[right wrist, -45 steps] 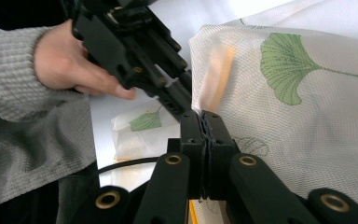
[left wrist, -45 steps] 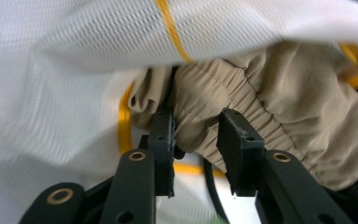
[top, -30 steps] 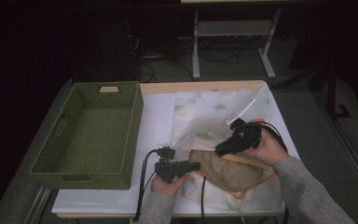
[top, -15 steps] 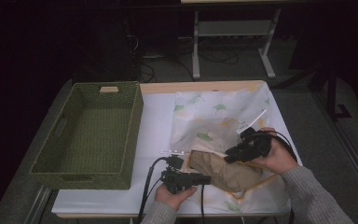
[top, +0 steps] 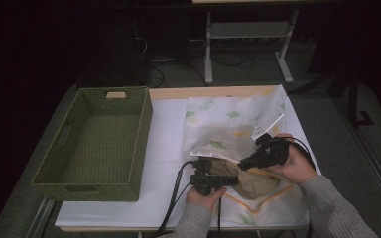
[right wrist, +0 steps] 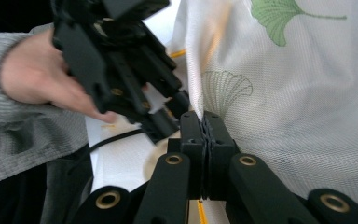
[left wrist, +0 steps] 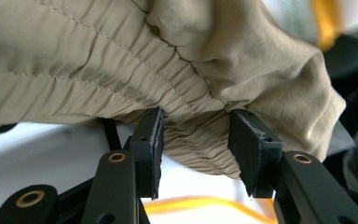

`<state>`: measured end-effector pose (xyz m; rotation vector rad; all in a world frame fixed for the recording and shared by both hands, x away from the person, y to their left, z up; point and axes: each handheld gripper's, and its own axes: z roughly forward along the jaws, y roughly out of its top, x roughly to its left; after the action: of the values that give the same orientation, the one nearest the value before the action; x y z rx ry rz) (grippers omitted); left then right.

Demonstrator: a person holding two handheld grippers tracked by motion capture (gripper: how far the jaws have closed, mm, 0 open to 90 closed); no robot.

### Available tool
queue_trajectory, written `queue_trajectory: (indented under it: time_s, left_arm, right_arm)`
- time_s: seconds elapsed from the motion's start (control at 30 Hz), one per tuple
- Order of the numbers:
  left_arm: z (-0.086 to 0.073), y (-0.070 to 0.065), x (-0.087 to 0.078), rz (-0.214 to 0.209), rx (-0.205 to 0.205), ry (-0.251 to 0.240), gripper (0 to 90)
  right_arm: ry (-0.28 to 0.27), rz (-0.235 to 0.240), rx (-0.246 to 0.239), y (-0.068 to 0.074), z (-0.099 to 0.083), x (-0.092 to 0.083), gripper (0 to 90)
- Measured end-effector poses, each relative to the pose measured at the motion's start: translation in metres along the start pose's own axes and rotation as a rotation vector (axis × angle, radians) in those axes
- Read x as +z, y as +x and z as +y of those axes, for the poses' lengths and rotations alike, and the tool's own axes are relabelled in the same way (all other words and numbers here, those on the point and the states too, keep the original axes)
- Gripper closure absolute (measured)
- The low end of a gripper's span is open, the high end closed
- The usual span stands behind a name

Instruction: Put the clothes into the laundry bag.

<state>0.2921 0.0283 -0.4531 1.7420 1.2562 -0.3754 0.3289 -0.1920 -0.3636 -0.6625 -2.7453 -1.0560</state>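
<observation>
A tan garment (top: 252, 181) with a gathered elastic band (left wrist: 186, 100) lies at the table's front, partly under a white mesh bag (top: 228, 126) printed with green leaves and edged in orange. My left gripper (top: 232, 181) is open, and its jaws straddle the elastic band (left wrist: 195, 122) with cloth between them. My right gripper (top: 243, 166) is shut on the mesh bag's edge (right wrist: 204, 116) just above the garment and holds it lifted. The other hand and its gripper (right wrist: 121, 74) show close by in the right gripper view.
An empty green woven basket (top: 141, 134) stands at the left of the white-covered table (top: 166, 129). Black cables (top: 173, 193) trail off the front edge. Desk legs and wiring sit on the dark floor behind.
My left gripper has slid right onto the garment's band. My right gripper has shifted slightly right and down with the mesh edge, then held still.
</observation>
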Motion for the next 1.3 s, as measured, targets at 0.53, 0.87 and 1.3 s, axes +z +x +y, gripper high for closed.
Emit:
queue_trajectory:
  time_s: [0.53, 0.87, 1.3]
  left_arm:
    - [0.0, 0.005, -0.022, 0.005, 0.044, 0.0, 54.0]
    - [-0.022, 0.01, -0.052, 0.04, 0.098, 0.141, 52.8]
    - [-0.025, 0.006, -0.025, -0.019, 0.161, 0.299, 85.4]
  right_arm:
    - [0.004, 0.014, 0.014, -0.001, 0.002, 0.0, 87.9]
    - [0.006, 0.013, 0.028, -0.003, 0.0, 0.003, 87.7]
    - [-0.005, 0.015, 0.014, -0.002, 0.004, 0.0, 87.7]
